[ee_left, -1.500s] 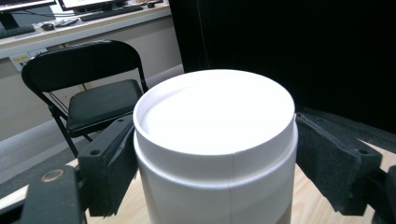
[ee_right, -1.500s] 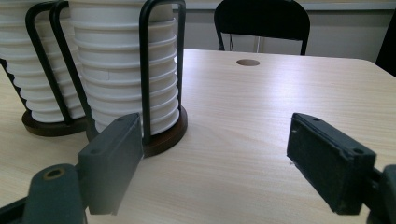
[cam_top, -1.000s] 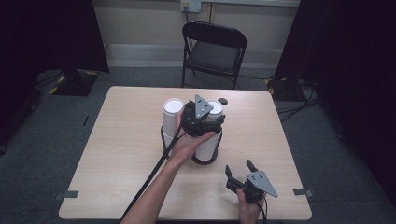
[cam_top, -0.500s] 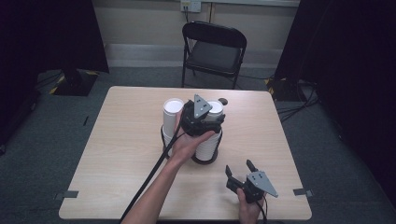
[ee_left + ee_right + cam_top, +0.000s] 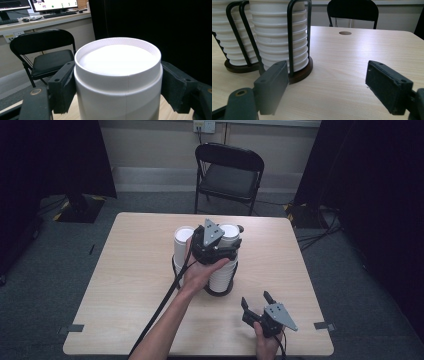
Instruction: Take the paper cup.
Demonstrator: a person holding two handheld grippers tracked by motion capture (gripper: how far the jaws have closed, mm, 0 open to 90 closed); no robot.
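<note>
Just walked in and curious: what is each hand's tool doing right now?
Left tool: closed on the top white paper cup of a stack.
Right tool: open, holding nothing, above the table.

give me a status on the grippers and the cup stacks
Left gripper shut on top cup of the right stack. Right gripper open, empty, low over table. Nothing in the way.
</note>
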